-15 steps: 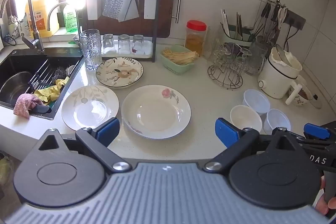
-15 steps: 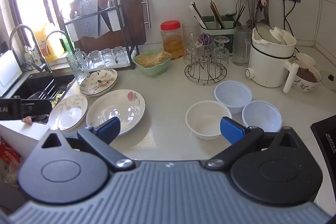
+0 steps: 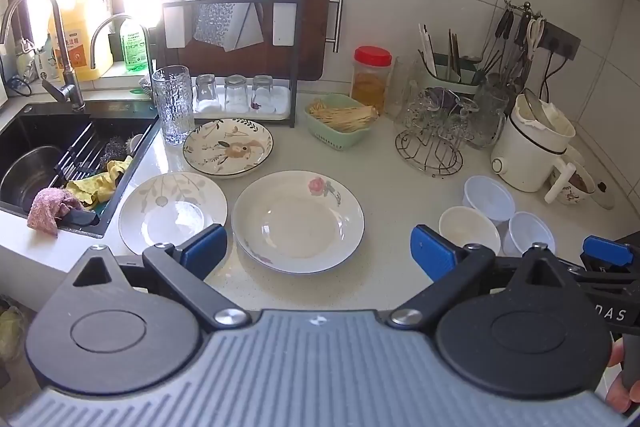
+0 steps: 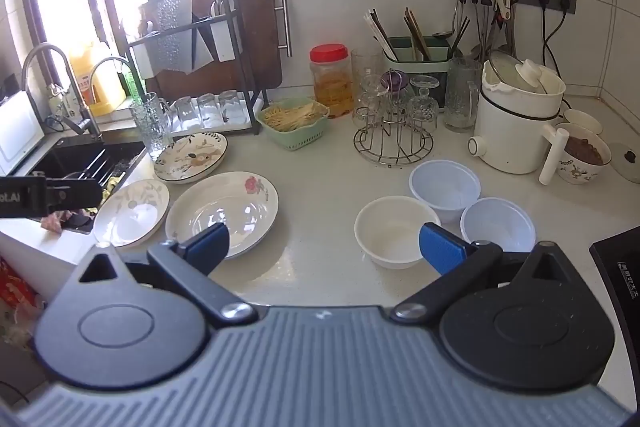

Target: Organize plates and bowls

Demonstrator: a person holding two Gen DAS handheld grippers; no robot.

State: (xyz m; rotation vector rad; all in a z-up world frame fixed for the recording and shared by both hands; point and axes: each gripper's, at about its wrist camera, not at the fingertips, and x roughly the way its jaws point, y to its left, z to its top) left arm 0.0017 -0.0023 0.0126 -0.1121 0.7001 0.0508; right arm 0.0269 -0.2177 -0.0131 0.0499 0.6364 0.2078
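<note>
Almost nothing has changed over the last half second: both views frame the counter just as they did, so the sorting has not begun and every dish lies where it lay.

The left gripper (image 3: 316, 247) hangs above the near edge of the counter with its blue-padded jaws spread wide and nothing between them. Straight ahead of it, just past the pads, sits the large white round ceramic plate with a pink rose (image 3: 298, 221). Ahead and to the left, beside its left pad, lies the white plate with grey leaf sprigs (image 3: 168, 203), and farther ahead the cream plate with a dark rim and rabbit drawing (image 3: 228, 147).

The right gripper (image 4: 324, 245) is likewise fully spread and empty. The cream-white round bowl (image 4: 394, 231) lies just ahead, toward its right pad, with two pale blue-white plastic bowls, one beyond it (image 4: 445, 183) and one to the right (image 4: 498, 223), touching or nearly so (the rims crowd together).

Three plates and three bowls remain unstacked; I judge the first pick is still to be chosen, probably the rose plate or the near bowl.
</note>
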